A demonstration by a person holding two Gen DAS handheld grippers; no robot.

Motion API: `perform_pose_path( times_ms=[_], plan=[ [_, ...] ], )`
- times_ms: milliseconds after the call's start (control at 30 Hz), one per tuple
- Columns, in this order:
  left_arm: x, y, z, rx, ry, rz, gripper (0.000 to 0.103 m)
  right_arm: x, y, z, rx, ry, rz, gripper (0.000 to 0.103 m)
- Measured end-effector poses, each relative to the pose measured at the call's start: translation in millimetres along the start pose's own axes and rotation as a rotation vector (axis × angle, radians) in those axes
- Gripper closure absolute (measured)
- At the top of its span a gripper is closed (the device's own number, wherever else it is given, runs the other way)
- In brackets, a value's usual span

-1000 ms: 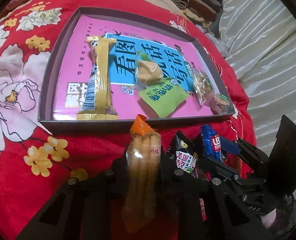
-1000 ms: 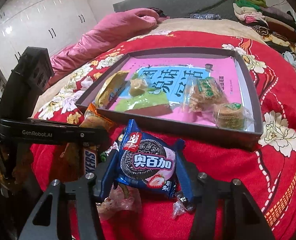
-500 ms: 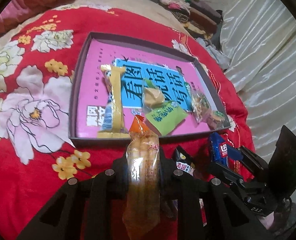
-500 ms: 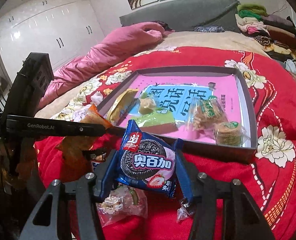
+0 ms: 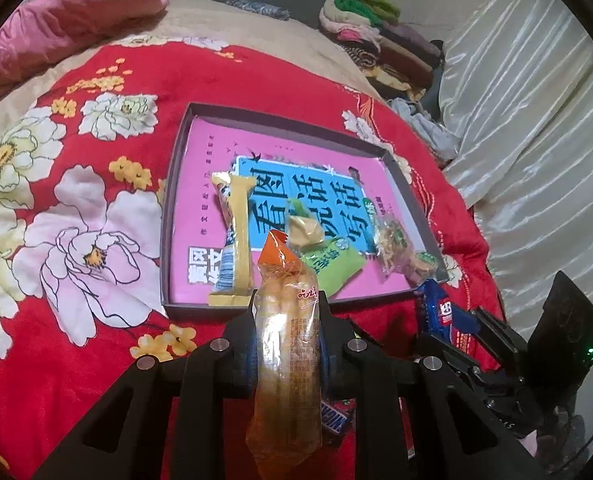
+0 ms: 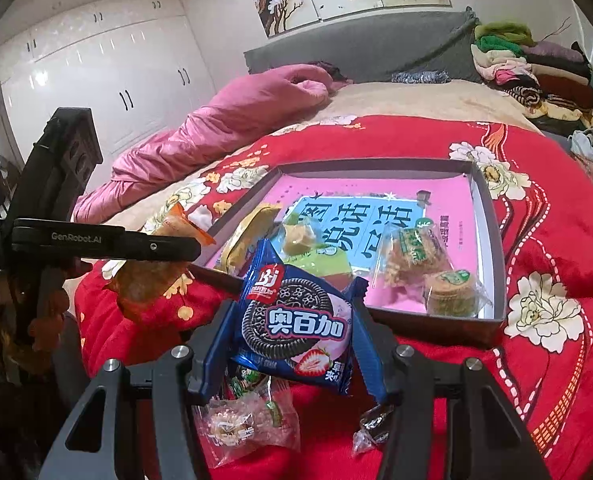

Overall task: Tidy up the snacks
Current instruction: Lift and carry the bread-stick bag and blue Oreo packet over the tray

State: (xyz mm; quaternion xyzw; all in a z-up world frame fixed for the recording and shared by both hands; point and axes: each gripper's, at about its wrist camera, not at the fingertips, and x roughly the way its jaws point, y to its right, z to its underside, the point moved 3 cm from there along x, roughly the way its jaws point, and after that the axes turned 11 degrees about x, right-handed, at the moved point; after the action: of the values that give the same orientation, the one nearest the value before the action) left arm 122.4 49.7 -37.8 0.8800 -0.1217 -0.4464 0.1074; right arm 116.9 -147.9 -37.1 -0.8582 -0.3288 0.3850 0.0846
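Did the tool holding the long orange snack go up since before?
Yes. The left tool, shut on the orange snack, rose and pulled back: the tray looks smaller and farther, and more red blanket shows.

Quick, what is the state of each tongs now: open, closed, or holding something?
Left tongs: closed on the orange breadstick pack.
Right tongs: closed on the blue cookie pack.
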Motion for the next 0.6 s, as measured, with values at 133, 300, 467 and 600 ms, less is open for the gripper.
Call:
perform_pose_path(
  times_ms=[133, 300, 467, 600],
  plan=[
    [-3.9, 3.4, -3.1, 0.004, 0.012, 0.001, 0.08, -2.4, 0.1, -2.2, 0.003, 0.015, -0.004, 0.048],
    [-7.5, 6.2, -5.7, 0.006, 0.021, 0.001, 0.08, -4.6, 0.5, -5.1, 0.005, 0.028, -0.007, 0.048],
    [-10.7, 9.6, -8.6, 0.009, 0.032, -0.001, 0.08, -7.2, 2.5, -8.3, 0.013, 0.047, -0.008, 0.048],
    [-13.0, 12.7, -11.2, 0.015, 0.039, -0.001, 0.08, -7.9, 3.3, -10.5, 0.017, 0.056, -0.012, 0.048]
  ],
)
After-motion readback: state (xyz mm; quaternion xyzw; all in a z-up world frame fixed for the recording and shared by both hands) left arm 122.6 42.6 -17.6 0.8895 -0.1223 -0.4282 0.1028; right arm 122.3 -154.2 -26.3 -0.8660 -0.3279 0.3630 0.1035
